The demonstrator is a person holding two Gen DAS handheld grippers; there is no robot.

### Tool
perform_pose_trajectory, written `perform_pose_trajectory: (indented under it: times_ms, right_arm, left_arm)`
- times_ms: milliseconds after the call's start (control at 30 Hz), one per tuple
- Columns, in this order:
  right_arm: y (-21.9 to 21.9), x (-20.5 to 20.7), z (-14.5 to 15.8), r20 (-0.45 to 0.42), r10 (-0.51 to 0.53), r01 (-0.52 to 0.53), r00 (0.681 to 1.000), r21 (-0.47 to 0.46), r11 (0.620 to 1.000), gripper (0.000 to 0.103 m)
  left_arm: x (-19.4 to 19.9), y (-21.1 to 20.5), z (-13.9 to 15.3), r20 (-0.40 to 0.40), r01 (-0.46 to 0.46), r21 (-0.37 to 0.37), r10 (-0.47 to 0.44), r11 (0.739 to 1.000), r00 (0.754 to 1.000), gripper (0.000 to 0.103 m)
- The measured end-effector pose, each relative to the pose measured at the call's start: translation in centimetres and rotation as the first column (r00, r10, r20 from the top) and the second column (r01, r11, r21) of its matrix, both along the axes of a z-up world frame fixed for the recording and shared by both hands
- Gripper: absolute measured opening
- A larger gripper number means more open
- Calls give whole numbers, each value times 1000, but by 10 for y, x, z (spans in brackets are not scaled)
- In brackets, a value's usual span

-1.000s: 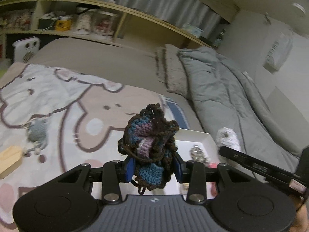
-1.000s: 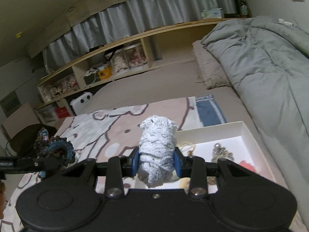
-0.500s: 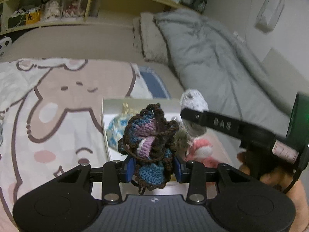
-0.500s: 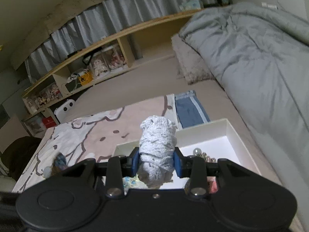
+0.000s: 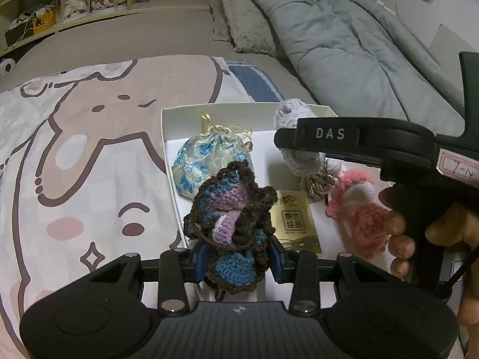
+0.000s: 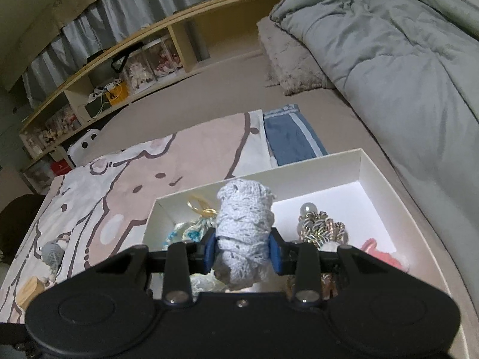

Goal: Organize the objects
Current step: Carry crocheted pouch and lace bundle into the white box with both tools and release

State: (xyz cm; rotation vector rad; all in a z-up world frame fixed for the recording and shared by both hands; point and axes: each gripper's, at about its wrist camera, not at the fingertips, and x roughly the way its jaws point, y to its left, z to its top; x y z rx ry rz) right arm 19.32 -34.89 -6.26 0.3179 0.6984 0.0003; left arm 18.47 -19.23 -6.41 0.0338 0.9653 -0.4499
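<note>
My left gripper (image 5: 236,261) is shut on a brown, blue and purple crochet piece (image 5: 232,218), held above the near left part of a white box (image 5: 179,110). My right gripper (image 6: 242,252) is shut on a pale grey-blue crochet piece (image 6: 244,230) over the same white box (image 6: 371,179); that piece also shows in the left wrist view (image 5: 292,113). The box holds a blue floral drawstring pouch (image 5: 206,158), a gold packet (image 5: 296,221), a pink knitted toy (image 5: 359,209) and a braided gold ornament with a pearl (image 6: 320,227).
The box lies on a bed with a cartoon-print blanket (image 5: 89,149). A small grey crochet item (image 6: 52,254) and a wooden block (image 6: 28,294) lie on the blanket at left. A grey duvet (image 6: 404,59), a pillow (image 6: 287,59) and a shelf (image 6: 134,68) are behind.
Both grippers have moved over the white box and lower toward it, each still holding its crochet piece. The box contents now fill the views.
</note>
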Motion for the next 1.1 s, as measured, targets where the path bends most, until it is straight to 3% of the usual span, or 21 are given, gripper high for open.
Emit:
perform_pose_trajectory:
  times_ms: [100,167,200,233,333,800,1100]
  right_arm:
    - [-2,1,0,16,-4,4,1000,8,1000,38]
    - [-3,-1,1,47,-21,20,999,23,1000,46]
    - [-3,-3,2,52,-37,35,998,23,999,66]
    - [-3,-4,4,53,-41,40,998,15,999,79]
    - [-3,-5,10,42,-41,42,998,-20,999,76]
    - [-10,-21,24,21,-42,42,999,-18,999,73]
    - [-2,-51,54,40,-25,27,999,-64,998,79]
  left_arm:
    - [3,-1,0,2,3,6,-3,1000,1000,41]
    - [5,-2,0,-6,12,4,-12,1000,1000,46]
    - [5,-1,0,-11,11,-1,-11,1000,1000,47]
    - [5,-1,0,-18,7,2,-7,1000,1000,52]
    - [5,2,3,-17,4,7,-4,1000,1000,55]
    - [-9,6,23,16,6,35,-7,999,1000,56]
    - [-24,18,40,41,-7,34,6,999,999,57]
